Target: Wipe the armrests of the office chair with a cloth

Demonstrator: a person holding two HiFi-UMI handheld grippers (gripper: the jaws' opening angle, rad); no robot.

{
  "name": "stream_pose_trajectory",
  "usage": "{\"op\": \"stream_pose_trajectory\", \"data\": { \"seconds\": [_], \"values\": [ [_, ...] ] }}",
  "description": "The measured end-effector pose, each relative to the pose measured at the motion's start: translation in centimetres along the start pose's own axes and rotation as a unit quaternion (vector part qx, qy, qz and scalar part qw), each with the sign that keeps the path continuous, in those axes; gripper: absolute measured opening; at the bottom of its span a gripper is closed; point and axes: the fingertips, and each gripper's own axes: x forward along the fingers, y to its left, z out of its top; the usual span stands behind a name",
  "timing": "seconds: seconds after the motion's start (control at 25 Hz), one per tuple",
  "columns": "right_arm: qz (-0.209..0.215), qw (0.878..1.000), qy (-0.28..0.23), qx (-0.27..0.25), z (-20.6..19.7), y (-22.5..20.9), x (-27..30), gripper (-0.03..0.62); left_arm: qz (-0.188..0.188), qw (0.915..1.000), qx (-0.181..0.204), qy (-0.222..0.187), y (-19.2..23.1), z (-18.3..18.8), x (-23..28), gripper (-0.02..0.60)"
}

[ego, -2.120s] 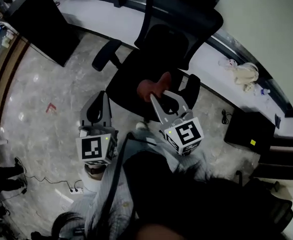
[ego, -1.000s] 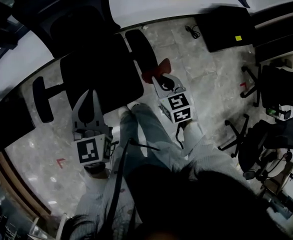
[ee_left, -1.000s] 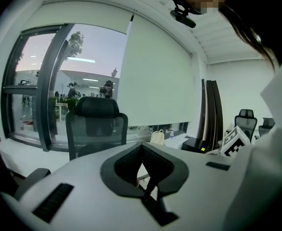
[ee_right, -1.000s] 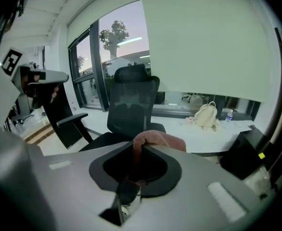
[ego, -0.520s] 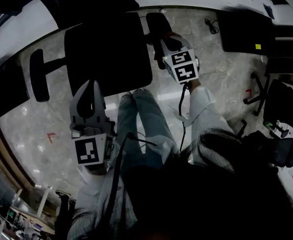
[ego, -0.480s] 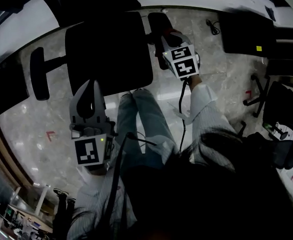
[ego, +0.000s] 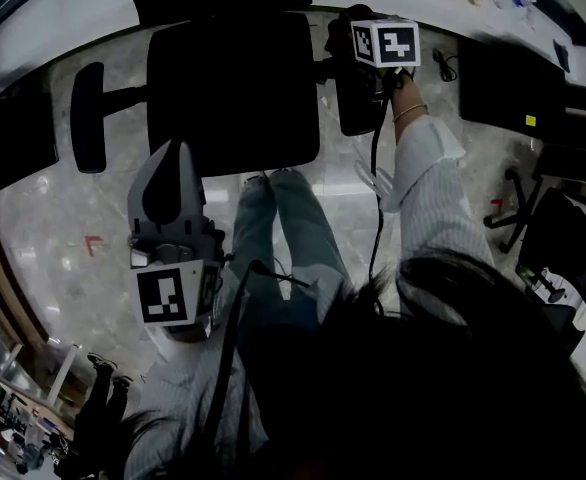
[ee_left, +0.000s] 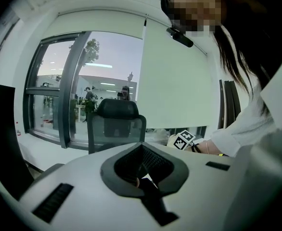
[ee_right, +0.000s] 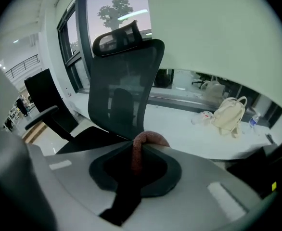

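Pinching the reddish cloth point(ee_right: 141, 146) between closed jaws, the right gripper point(ego: 381, 40) sits over the armrest point(ego: 358, 103) on the person's right of the office chair point(ego: 233, 78), arm stretched forward. Left gripper point(ego: 170, 163) has its jaws pressed together with nothing held, hovering over the floor point(ego: 53, 218) just before the seat, arm tucked close.
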Motion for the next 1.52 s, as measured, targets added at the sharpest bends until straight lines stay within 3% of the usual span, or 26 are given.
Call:
{"op": "stream_pose_trajectory", "data": {
  "seconds": [0.12,0.48,0.56,0.64,0.88,1.16,1.36,1.52],
  "values": [
    [0.018,0.999,0.008,0.025,-2.5,1.0,-2.9,0.029,-0.009,0.9998,0.005,-0.016,-0.6,0.5,0.7,0.003],
    [0.075,0.997,0.027,0.008,-12.7,7.7,-13.8,0.029,-0.036,0.9982,-0.001,-0.047,-3.0,3.0,1.8,0.003],
    [0.077,0.997,0.021,-0.012,-13.7,8.3,-14.8,0.029,-0.029,0.9982,-0.028,-0.044,-3.3,3.2,2.1,0.004],
    [0.079,0.996,0.019,-0.040,-13.4,8.2,-14.2,0.029,-0.023,0.9985,-0.036,-0.033,-3.2,2.7,2.2,0.004],
    [0.071,0.994,0.030,-0.082,-7.7,5.5,-7.2,0.033,-0.009,0.9996,0.003,-0.026,-1.5,2.0,1.6,0.003],
    [0.019,0.998,0.035,-0.043,-0.4,0.0,1.3,0.034,0.022,0.9996,-0.016,-0.011,0.3,0.2,0.8,0.003],
    [0.023,0.999,0.036,-0.012,-0.7,0.6,0.5,0.031,0.033,0.9991,-0.016,-0.020,1.6,0.7,0.3,0.003],
    [0.045,0.998,0.044,-0.013,-4.0,2.7,-3.7,0.029,0.018,0.9992,-0.003,-0.037,1.0,1.9,0.9,0.003]
  ]
}}
